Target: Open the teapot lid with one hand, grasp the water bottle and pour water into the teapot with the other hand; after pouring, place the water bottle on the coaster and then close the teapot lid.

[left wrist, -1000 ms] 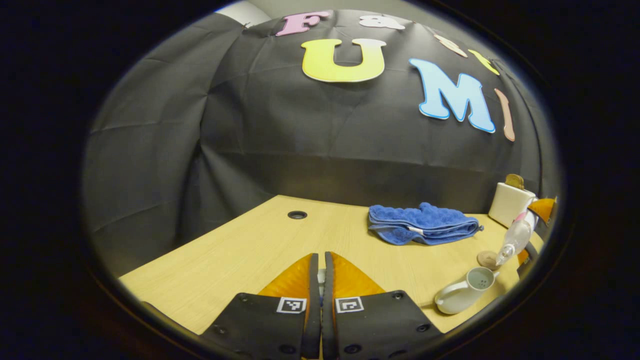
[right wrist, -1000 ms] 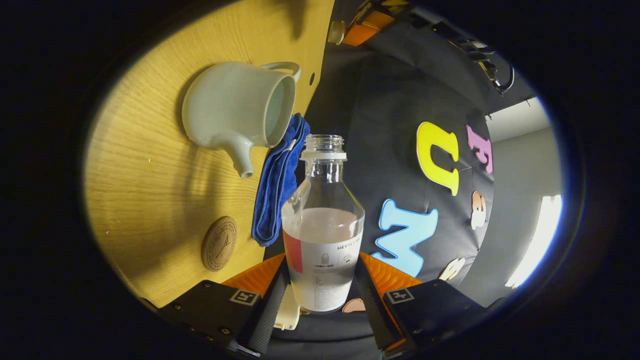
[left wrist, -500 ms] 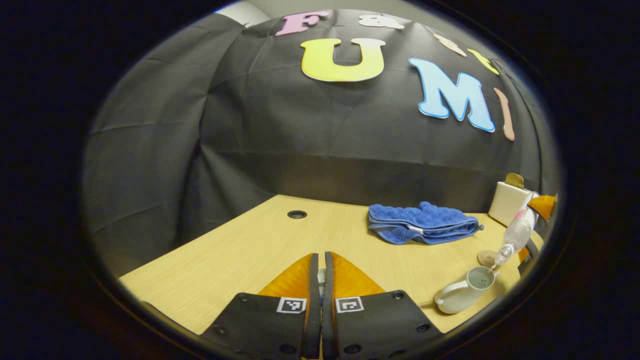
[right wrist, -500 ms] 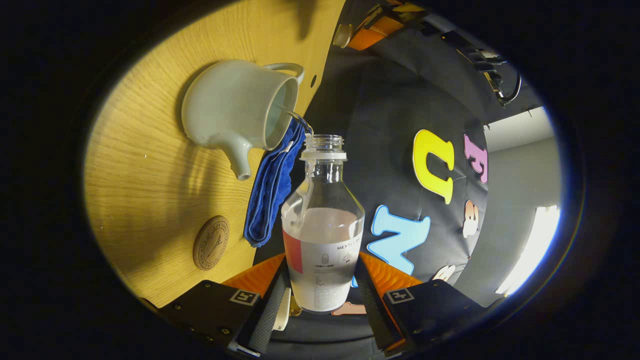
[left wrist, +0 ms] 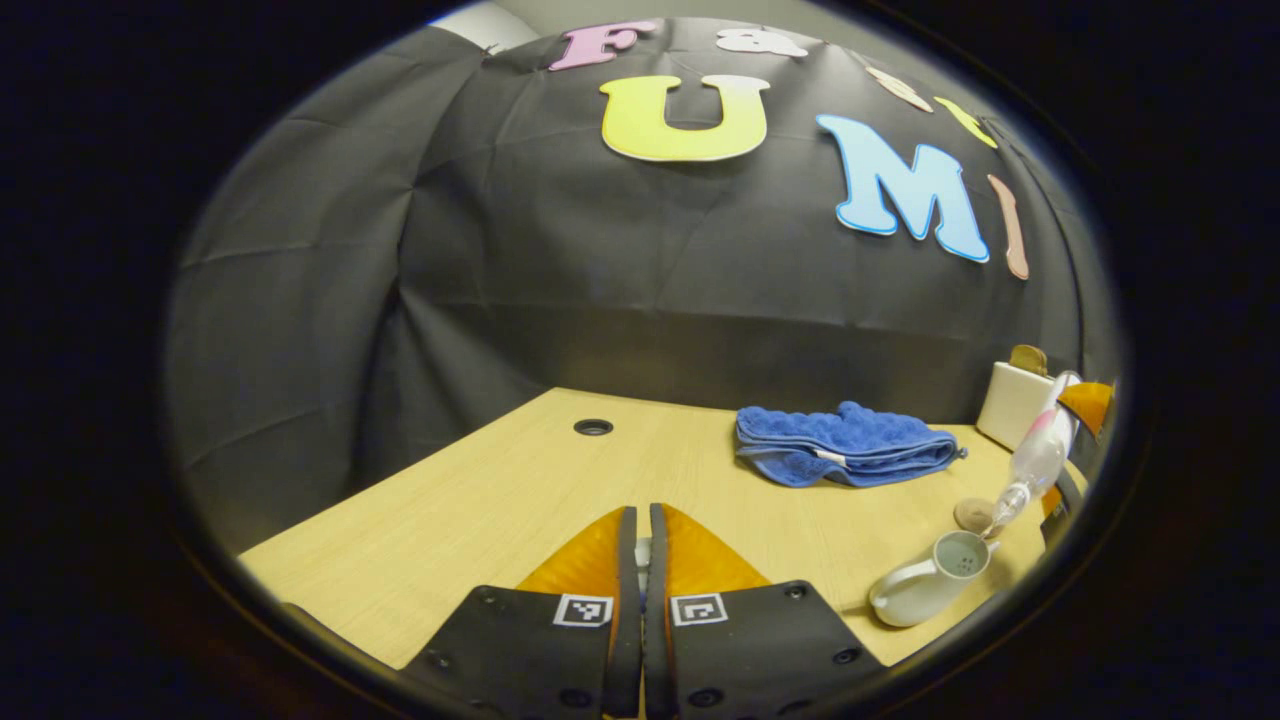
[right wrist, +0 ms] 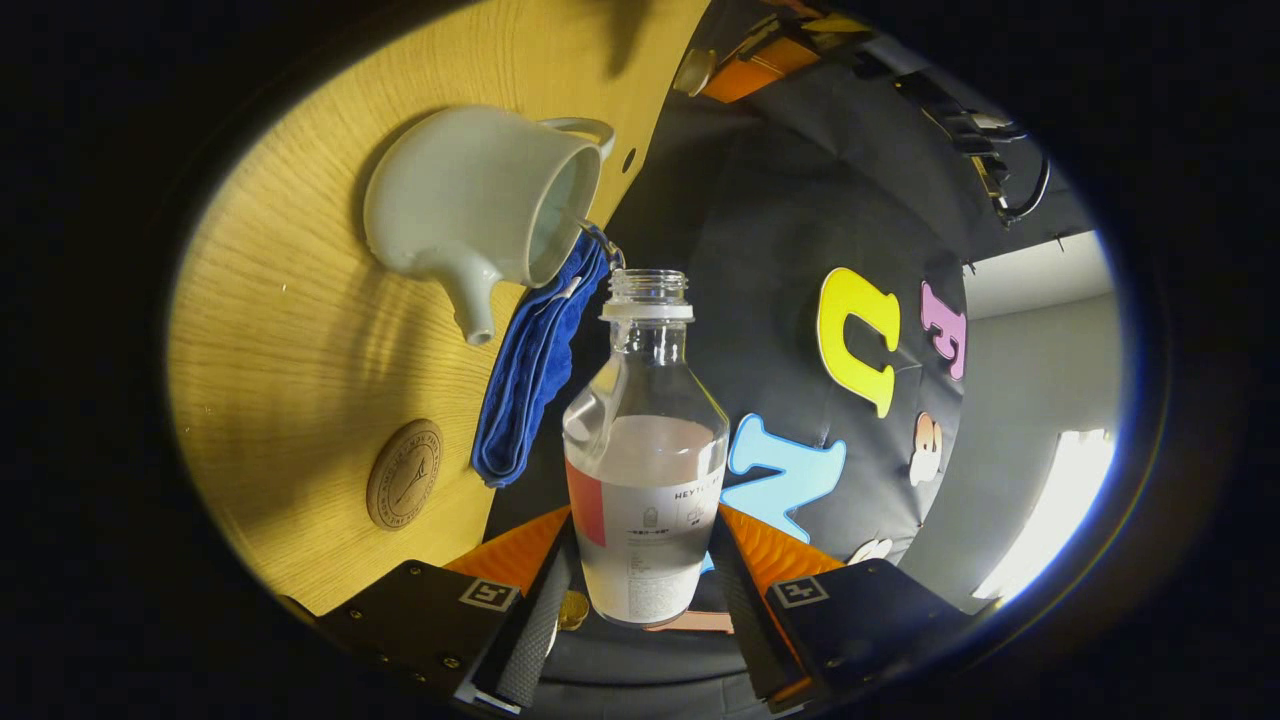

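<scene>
The right gripper [right wrist: 640,590] is pinching the water bottle [right wrist: 645,470] low on its body, one finger pressing on each side, and is tipping it further toward the teapot [right wrist: 480,200] than a second ago. Then the bottle's mouth was hanging short of the pot's open rim with nothing leaving it; now a thin thread of water is running from the mouth over the rim and into the pot, so the pour is under way. In the left gripper view the bottle [left wrist: 1035,465] is slanting neck-down just above the teapot [left wrist: 930,585], its mouth almost touching the rim. The coaster [right wrist: 404,488] is lying bare on the table [right wrist: 300,350] just beside the teapot, on the spout's side, and a blue cloth [right wrist: 535,370] is lying beyond the pot, toward the booth wall. The left gripper [left wrist: 640,590] is hovering well apart from the teapot, its fingers pressed almost together on something small and pale, likely the lid, though I cannot tell. Much water is remaining in the bottle; setting it on the coaster and closing the pot are not yet done.
</scene>
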`<state>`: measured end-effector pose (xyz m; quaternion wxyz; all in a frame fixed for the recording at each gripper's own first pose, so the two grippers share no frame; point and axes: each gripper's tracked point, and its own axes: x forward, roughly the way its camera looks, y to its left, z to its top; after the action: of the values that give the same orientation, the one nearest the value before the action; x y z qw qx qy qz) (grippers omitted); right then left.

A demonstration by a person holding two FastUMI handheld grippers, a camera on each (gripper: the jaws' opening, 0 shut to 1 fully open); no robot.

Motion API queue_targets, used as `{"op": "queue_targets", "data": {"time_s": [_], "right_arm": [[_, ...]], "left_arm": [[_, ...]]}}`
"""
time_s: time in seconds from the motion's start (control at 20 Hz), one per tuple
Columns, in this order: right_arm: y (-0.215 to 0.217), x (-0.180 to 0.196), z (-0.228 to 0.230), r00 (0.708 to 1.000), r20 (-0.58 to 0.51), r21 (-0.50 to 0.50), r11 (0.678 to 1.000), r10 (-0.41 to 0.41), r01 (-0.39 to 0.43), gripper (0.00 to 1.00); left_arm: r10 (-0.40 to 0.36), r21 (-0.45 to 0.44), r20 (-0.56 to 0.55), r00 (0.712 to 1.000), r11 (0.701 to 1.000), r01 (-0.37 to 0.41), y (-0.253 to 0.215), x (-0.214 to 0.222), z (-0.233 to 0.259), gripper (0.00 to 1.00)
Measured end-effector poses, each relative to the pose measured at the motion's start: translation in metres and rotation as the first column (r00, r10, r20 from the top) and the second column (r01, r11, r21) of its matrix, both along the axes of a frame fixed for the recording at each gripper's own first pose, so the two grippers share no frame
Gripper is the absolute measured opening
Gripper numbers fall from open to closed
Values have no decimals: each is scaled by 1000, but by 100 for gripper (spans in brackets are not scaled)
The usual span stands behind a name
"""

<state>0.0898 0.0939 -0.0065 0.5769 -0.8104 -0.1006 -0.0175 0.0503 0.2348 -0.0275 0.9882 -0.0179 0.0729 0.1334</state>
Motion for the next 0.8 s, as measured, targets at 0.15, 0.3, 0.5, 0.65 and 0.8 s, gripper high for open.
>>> {"op": "queue_targets", "data": {"time_s": [0.15, 0.3, 0.5, 0.65, 0.8], "right_arm": [[1, 3, 5, 1000, 6, -12, 1000, 4, -4, 76], [2, 6, 10, 1000, 25, -30, 1000, 10, -9, 76], [2, 6, 13, 999, 38, -49, 999, 12, -10, 76], [3, 5, 13, 999, 46, -65, 998, 18, -15, 76], [3, 5, 14, 999, 49, -77, 997, 22, -18, 76]], "left_arm": [[-1, -1, -1, 1000, 1000, 1, 0, 0, 0, 8], [-1, -1, -1, 1000, 1000, 1, 0, 0, 0, 8], [-3, -2, -2, 1000, 1000, 3, -1, 0, 0, 8], [-5, -3, -5, 1000, 1000, 5, -1, 0, 0, 8], [-7, -4, -6, 1000, 1000, 7, -1, 0, 0, 8]]}}
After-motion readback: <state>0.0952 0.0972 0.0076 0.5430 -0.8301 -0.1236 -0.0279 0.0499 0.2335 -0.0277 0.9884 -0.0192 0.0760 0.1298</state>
